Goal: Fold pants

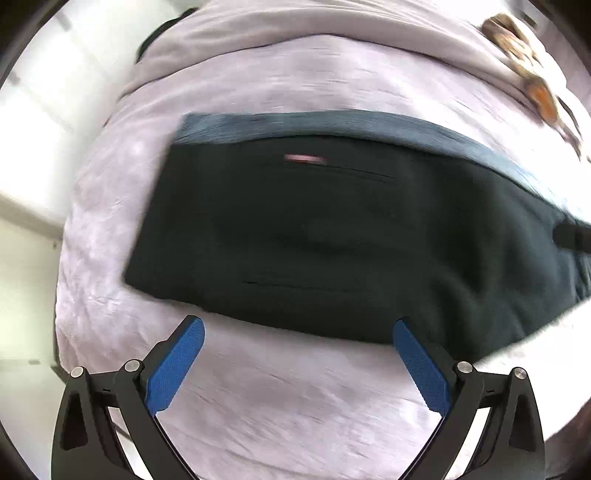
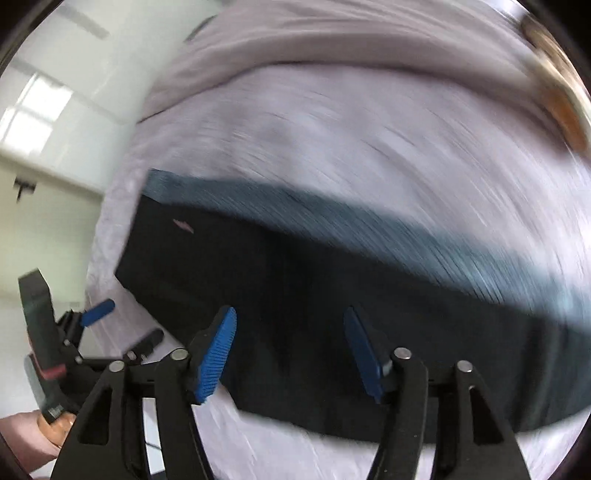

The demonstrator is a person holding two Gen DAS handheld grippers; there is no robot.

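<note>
Dark pants (image 1: 332,236) lie folded flat on a pale lilac bed sheet (image 1: 280,398), with a blue-grey waistband (image 1: 295,123) along the far edge and a small pink label (image 1: 304,158). My left gripper (image 1: 297,326) is open and empty, hovering just short of the near edge of the pants. In the right wrist view the pants (image 2: 332,295) fill the middle, blurred by motion. My right gripper (image 2: 290,314) is open and empty above the pants' near part. The left gripper (image 2: 122,321) shows at the left of that view.
A grey blanket or pillow (image 1: 295,29) is bunched at the far end of the bed. A brown and orange object (image 1: 532,66) lies at the far right. White walls and a window (image 2: 33,110) are beyond the bed's left edge.
</note>
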